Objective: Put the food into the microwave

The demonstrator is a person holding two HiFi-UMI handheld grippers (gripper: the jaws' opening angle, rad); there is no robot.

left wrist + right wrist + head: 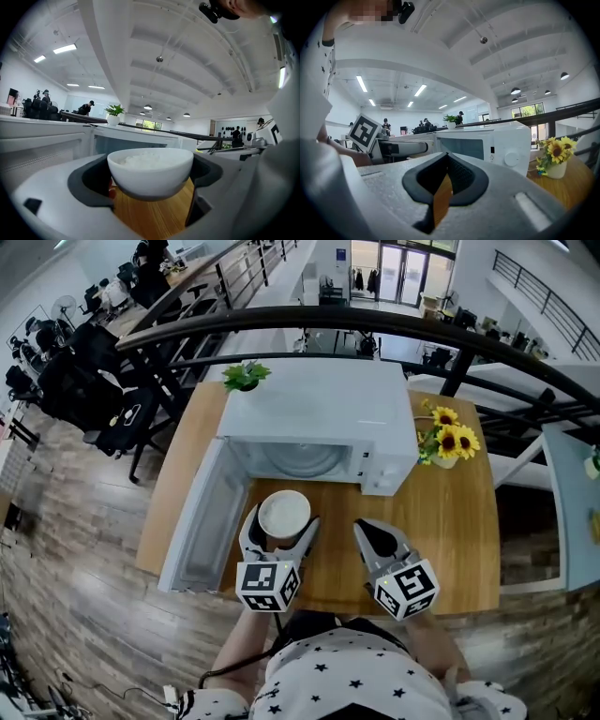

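Note:
A white bowl of rice is held between the jaws of my left gripper, which is shut on it just in front of the microwave's open mouth. The white microwave stands on the wooden table, its door swung open to the left and the glass turntable showing inside. My right gripper hovers to the right of the bowl, shut with nothing between its jaws.
A vase of sunflowers stands on the table right of the microwave. A small potted plant sits behind the microwave's left corner. Dark railings curve behind the table, and the table's front edge is close to my body.

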